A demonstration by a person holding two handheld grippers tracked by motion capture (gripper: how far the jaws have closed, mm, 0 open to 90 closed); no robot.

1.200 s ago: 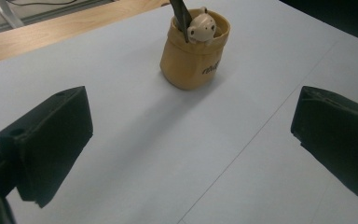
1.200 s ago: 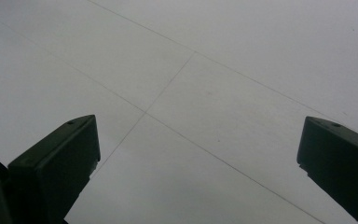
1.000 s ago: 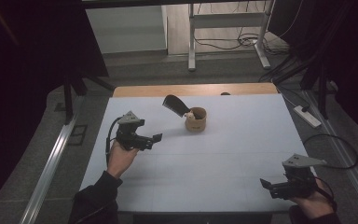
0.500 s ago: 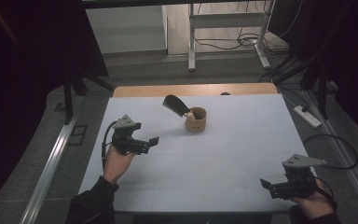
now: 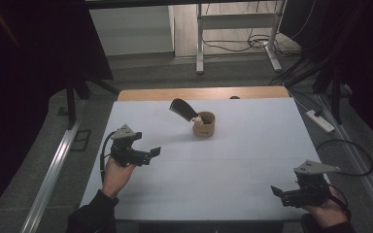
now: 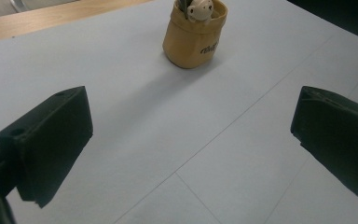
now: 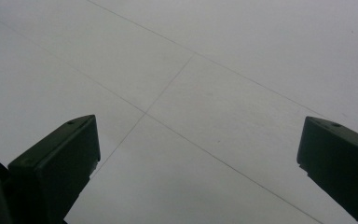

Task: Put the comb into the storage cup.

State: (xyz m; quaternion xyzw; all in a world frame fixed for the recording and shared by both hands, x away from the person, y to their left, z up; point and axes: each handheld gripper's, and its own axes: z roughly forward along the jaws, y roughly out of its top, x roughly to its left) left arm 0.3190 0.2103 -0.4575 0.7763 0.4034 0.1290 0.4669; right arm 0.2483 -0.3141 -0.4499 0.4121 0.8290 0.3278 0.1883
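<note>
Pouch-fetching looks to be the job from where I stand. From the high view, a small tan fabric pouch sits upright on the far middle of the white counter, with a dark, paddle-like tool leaning out of it toward the far left and a little pale figure peeking over its rim. The left claw hangs above the left side of the counter, spread and empty, pointing toward the pouch but well apart from it. The right claw waits at the near right corner, also spread, holding nothing.

From the left gripper view, the pouch stands ahead and slightly left of centre between the two black jaws, the small bear figure tucked at its top edge. To do this well, I'd judge the hand should swing a touch to line the pouch up midway, then close on the soft wall low down, so it doesn't tip or crush.

From the right gripper view, the jaws stand wide over bare counter with faint seam lines; this hand seems best kept parked.
</note>
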